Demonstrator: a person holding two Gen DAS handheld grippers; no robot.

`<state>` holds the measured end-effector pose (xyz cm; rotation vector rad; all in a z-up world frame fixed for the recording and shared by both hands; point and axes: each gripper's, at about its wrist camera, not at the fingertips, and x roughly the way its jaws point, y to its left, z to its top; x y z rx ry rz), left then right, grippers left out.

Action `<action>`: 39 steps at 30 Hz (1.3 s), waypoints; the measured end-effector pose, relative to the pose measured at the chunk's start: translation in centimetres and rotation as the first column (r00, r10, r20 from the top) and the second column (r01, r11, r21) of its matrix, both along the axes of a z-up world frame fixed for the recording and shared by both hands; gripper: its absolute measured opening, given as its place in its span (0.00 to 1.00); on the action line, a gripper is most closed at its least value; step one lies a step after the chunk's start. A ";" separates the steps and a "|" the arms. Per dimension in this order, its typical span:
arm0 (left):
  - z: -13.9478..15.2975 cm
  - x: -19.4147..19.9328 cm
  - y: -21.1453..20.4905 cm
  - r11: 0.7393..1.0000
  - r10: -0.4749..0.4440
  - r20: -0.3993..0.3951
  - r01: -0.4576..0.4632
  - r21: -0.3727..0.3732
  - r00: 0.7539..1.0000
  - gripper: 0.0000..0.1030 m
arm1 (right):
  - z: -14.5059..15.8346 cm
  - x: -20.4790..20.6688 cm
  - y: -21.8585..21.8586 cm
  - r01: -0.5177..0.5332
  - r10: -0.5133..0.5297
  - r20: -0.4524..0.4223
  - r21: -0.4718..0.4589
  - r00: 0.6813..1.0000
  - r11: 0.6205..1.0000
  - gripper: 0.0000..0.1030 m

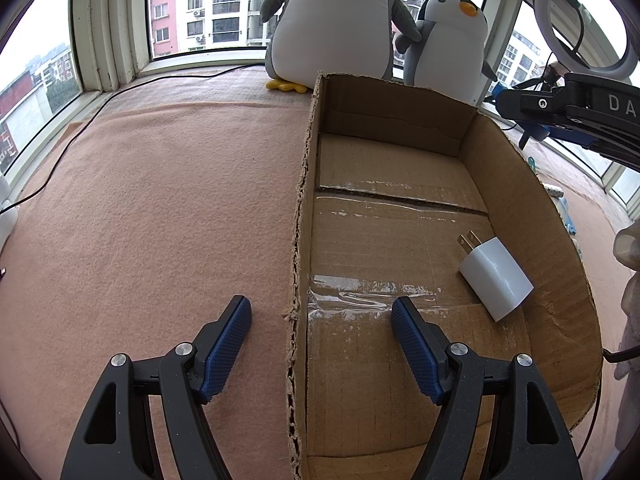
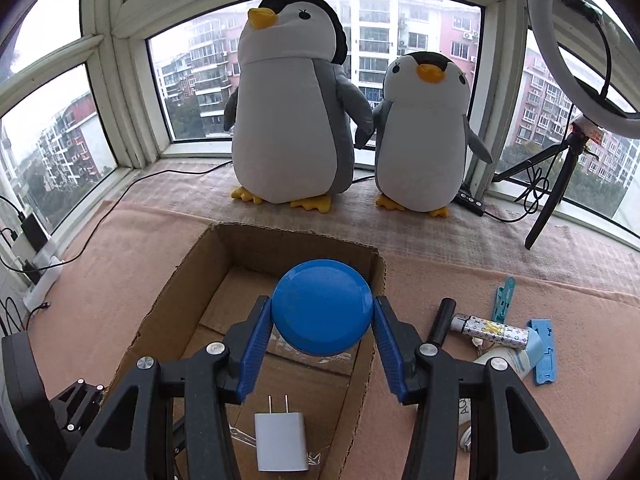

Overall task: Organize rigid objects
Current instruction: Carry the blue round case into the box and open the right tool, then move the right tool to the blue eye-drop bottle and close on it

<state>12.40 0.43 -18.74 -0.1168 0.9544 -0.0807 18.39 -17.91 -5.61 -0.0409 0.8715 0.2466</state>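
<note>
Holding a blue disc [image 2: 322, 307] edge-on between its two pads, the right gripper [image 2: 323, 322] hangs above the open cardboard box [image 2: 160, 300]. The disc looks like a round lid or small plate; cannot tell which. It sits over the box's far right quarter, near the right wall, face toward the camera.

Left gripper [image 1: 321, 322] is spread wide and empty, straddling the box's torn left wall [image 1: 298, 240]: one finger over the pink blanket [image 1: 140, 200], the other over the box floor.

One item already in the box: a white charger [image 2: 281, 446], lying flat at the near end, prongs pointing to the far wall. In the left view the charger [image 1: 496, 276] lies right of the gripper, close to the right wall.

Unsorted things lie on the blanket right of the box: a patterned tube [image 2: 494, 332], a black cylinder [image 2: 442, 320], blue clips [image 2: 542, 356], a white bottle [image 2: 506, 362].

Judgement: the drop is the step in hand. Disc is directly over open floor, beyond the charger, so straight down and release should clear it. Right hand is nearer the remaining pile.
</note>
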 end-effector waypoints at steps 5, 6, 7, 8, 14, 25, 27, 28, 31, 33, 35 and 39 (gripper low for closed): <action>0.0 0.0 0.0 1.000 0.000 0.000 0.000 0.000 1.000 0.74 | -1.2 1.1 0.5 0.005 -0.005 -0.032 -0.015 0.999 1.000 0.45; 0.0 0.0 0.0 1.000 0.000 0.000 0.000 0.000 1.000 0.74 | -1.4 1.2 0.5 0.004 -0.005 -0.039 -0.015 0.999 1.000 0.45; 0.0 0.0 0.0 1.000 0.000 0.000 0.000 0.000 1.000 0.74 | -1.5 1.3 0.5 0.001 -0.002 -0.047 -0.014 0.999 1.000 0.45; 0.0 0.0 0.0 1.000 0.000 0.000 0.000 0.000 1.000 0.74 | -1.6 1.4 0.6 -0.006 0.005 -0.053 -0.011 0.999 1.000 0.47; 0.1 0.1 -0.1 1.000 -0.001 -0.001 0.001 -0.001 1.000 0.74 | -1.0 1.0 0.4 0.007 -0.008 -0.023 -0.015 1.000 1.000 0.71; 0.1 0.1 -0.1 1.000 -0.001 0.000 0.001 -0.001 1.000 0.74 | 0.4 -0.5 -1.7 0.043 -0.043 -0.004 0.034 0.999 0.999 0.71; 0.1 0.1 -0.2 1.000 0.000 0.001 0.000 -0.002 1.000 0.74 | 0.9 -1.3 -2.6 0.056 -0.056 0.010 0.053 0.998 0.997 0.71; 0.1 0.1 -0.2 1.000 -0.001 0.001 0.001 -0.001 1.000 0.74 | 1.2 -1.7 -3.0 0.064 -0.065 0.015 0.062 0.998 0.996 0.71; 0.1 0.2 -0.1 1.000 -0.003 0.000 0.003 -0.002 1.000 0.74 | 1.7 -3.3 -4.6 0.087 -0.089 0.025 0.079 0.996 0.993 0.71; 0.1 0.2 -0.2 1.000 -0.001 -0.001 0.001 -0.002 1.000 0.74 | 1.9 -4.4 -5.7 0.105 -0.108 0.032 0.080 0.994 0.991 0.71; 0.2 0.2 -0.1 1.000 -0.001 -0.001 0.001 -0.003 1.000 0.74 | 2.0 -5.5 -6.8 0.128 -0.131 0.039 0.073 0.991 0.989 0.71; 0.1 0.2 -0.1 1.000 0.000 -0.003 0.000 -0.007 1.000 0.74 | 1.9 -7.6 -9.9 0.192 -0.195 0.040 0.062 0.980 0.979 0.71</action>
